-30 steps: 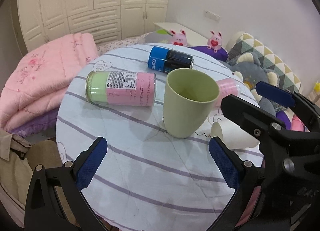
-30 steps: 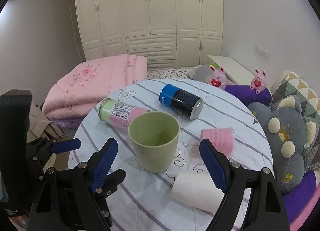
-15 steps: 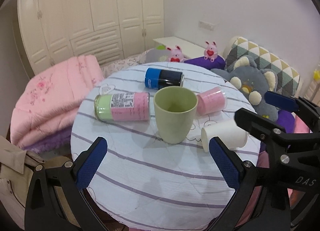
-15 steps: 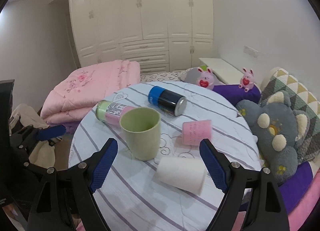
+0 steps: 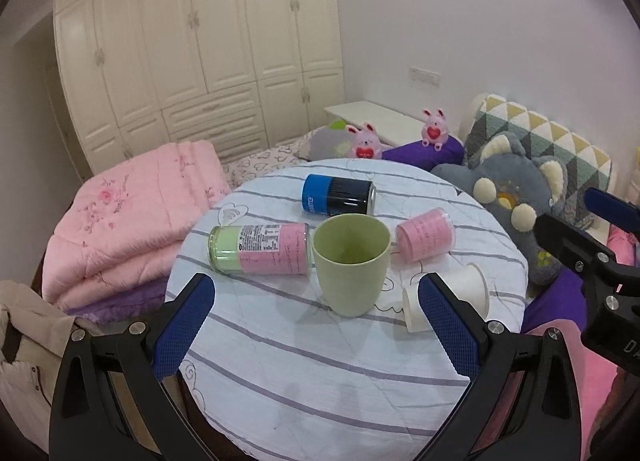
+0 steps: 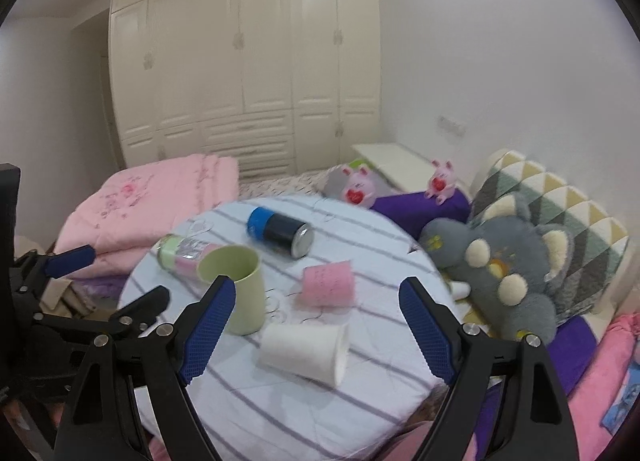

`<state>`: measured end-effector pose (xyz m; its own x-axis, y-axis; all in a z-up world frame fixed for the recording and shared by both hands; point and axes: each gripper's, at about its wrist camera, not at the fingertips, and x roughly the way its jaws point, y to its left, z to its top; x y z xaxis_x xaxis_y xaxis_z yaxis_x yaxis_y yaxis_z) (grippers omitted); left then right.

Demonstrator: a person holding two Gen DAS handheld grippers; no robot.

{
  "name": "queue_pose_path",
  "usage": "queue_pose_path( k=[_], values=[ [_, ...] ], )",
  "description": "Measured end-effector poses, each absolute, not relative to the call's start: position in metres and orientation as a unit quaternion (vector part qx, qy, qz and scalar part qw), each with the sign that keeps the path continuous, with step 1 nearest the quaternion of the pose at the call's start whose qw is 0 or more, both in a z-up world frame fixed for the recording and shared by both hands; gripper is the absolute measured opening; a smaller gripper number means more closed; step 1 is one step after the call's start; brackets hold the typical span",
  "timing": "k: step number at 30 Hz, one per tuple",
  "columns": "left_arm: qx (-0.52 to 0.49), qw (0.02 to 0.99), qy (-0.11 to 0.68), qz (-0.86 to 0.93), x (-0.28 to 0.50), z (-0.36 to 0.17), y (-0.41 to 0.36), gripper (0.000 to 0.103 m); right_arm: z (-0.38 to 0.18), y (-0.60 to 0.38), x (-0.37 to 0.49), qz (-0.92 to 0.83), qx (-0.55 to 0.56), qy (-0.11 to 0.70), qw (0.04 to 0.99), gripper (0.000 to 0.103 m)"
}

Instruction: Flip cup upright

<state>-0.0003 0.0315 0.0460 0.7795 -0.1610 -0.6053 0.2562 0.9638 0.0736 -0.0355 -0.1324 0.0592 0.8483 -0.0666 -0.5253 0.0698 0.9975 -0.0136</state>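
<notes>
green cup (image 5: 351,263) being seen upright on table (image 5: 320,373) | left gripper (image 5: 316,327), right gripper (image 6: 316,331) being held wide apart, nothing gripped

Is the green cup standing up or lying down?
Standing up. The green cup rests on its base on the table, mouth open upward.

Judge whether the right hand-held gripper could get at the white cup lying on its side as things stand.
Probably yes. The right hand-held gripper is open, and the white cup lies between its fingers' lines with bare tablecloth before it. The green cup stands off to the left.
</notes>
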Motion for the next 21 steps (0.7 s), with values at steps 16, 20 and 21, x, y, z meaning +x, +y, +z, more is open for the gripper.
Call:
queue_pose_path(
  k=[16, 20, 21],
  values=[
    [0.055, 0.937, 0.323, -0.117, -0.0023, 0.0508, 0.0312, 0.103, 0.0547, -0.1356, -0.0384, -0.056, -0.007, 0.275, 0.96, 0.086],
    [0.051, 0.94, 0.315, -0.119, -0.003, 0.0523, 0.0317, 0.103, 0.0567, -0.1357, -0.0401, -0.058, -0.006, 0.268, 0.962, 0.086],
    [0.049, 0.942, 0.31, -0.121, -0.0033, 0.0529, 0.0321, 0.103, 0.0572, -0.1357, -0.0404, -0.058, -0.007, 0.266, 0.962, 0.086]
  ],
)
